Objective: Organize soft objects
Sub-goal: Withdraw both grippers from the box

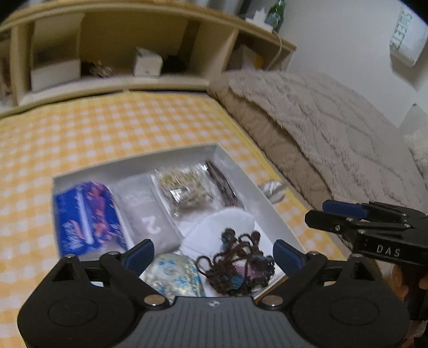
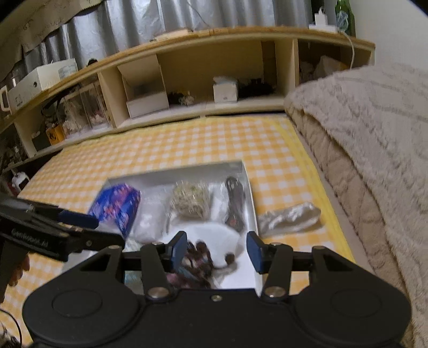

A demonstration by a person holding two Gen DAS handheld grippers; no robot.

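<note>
A shallow white box (image 1: 133, 164) lies on the yellow checked bed sheet (image 1: 107, 128). It holds a blue patterned pack (image 1: 88, 214), a grey pack marked "2" (image 1: 149, 214), a clear bag of dried bits (image 1: 184, 187), a dark item (image 1: 222, 184), a white soft piece (image 1: 222, 222), a floral pouch (image 1: 174, 273) and a dark yarn doll (image 1: 238, 265). My left gripper (image 1: 214, 253) hangs open and wide above the doll, not touching it. My right gripper (image 2: 216, 247) is open over the same corner, with nothing gripped. A silvery cloth (image 2: 289, 216) lies outside the box, to its right.
A thick beige blanket (image 2: 361, 139) is piled along the right side of the bed. A wooden headboard shelf (image 2: 203, 77) with small boxes stands behind it. A green bottle (image 2: 345, 16) and a charger with its cable sit on top. A person's hand shows at the left edge.
</note>
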